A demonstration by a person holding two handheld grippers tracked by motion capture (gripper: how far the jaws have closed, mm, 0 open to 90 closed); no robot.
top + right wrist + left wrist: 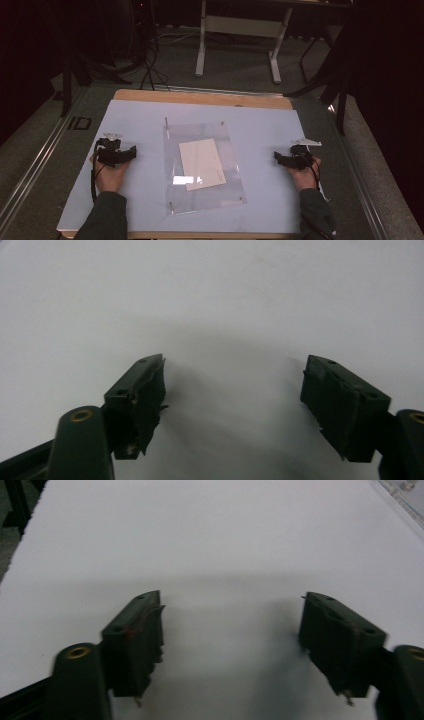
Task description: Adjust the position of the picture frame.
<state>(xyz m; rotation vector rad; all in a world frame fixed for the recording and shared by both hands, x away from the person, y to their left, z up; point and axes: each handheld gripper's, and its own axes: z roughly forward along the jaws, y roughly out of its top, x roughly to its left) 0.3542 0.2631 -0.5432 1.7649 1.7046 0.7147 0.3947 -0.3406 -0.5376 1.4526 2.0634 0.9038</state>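
A clear plastic sleeve (205,167) lies flat in the middle of the pale blue mat (130,200) that covers the desk (200,97), and a cream card (201,163) lies within its outline, tilted a little; whether the card is inside or on top I cannot tell. The left tool (131,151) rests on the mat well to the left of the sleeve, the right tool (276,156) well to the right of it, both pointing inward. In each gripper view the jaws stand wide apart with bare mat between them, so both tools are released and grasp nothing.

The step in hand looks like the first approach to the sleeve. To do it well, each tool should probably come in low toward the sleeve's near side edge and keep its jaws spread until one slips under the thin plastic. The glossy sheet may skid across the mat, so one tool would best pin it while the other pinches an edge.
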